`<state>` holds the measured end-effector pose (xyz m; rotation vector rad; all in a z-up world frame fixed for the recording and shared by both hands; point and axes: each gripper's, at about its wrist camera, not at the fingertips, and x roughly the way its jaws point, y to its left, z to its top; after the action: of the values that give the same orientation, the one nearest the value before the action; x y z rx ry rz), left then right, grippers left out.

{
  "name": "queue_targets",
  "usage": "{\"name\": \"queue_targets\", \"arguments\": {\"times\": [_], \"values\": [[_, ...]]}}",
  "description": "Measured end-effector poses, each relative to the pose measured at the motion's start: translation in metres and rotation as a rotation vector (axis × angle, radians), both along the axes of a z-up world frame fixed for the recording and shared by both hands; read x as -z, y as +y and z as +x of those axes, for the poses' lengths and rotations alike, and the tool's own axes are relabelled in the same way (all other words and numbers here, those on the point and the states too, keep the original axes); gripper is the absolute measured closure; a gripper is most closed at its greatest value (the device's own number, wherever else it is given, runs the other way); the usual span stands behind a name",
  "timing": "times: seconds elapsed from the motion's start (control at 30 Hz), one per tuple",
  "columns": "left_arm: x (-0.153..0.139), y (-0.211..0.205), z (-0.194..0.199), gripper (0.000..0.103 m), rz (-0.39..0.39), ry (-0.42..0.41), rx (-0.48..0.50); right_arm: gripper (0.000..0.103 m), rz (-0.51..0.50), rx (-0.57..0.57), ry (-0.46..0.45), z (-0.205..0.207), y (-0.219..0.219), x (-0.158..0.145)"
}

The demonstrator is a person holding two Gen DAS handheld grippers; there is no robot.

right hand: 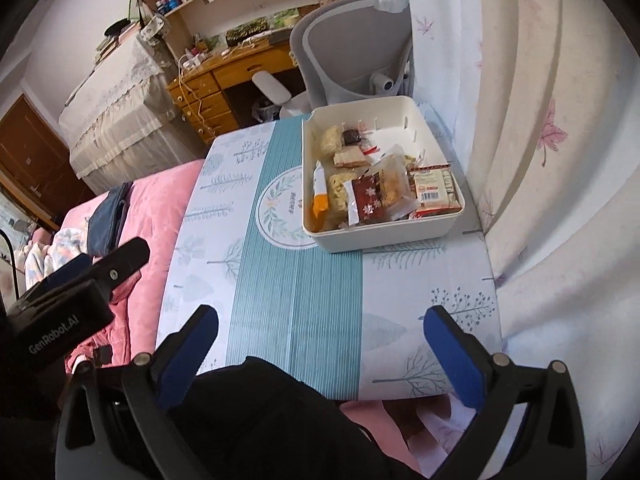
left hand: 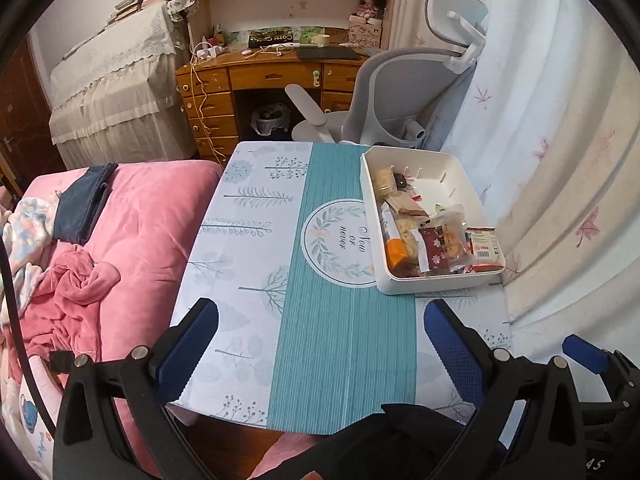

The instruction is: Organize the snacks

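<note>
On the table (left hand: 248, 264), far-right corner by the curtain, sits the white bin (right hand: 434, 120) w/ all the snacks (right hand: 376, 188) piled inside, so I judge the sorting is done or not begun. Near the bin, well short of it, left gripper (left hand: 320, 332) & right gripper (right hand: 322, 340) both hang spread wide, holding nothing; next I'd need to reach fwd to the bin.

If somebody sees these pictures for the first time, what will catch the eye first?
First the white bin full of snack packets, at the table's far right corner beside the curtain. Next the teal table runner down the table's middle, and the pink bedding to the left.
</note>
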<state>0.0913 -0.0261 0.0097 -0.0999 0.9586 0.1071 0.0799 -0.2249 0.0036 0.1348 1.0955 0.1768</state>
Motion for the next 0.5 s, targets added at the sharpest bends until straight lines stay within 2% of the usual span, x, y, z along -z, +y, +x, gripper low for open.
{"name": "queue_targets", "arguments": {"times": [0.5], "values": [[0.0013,-0.0004,-0.0044,0.001,0.018,-0.001,0.026,0.000,-0.004,0.021,0.037,-0.0034,0.0051,0.0087]]}}
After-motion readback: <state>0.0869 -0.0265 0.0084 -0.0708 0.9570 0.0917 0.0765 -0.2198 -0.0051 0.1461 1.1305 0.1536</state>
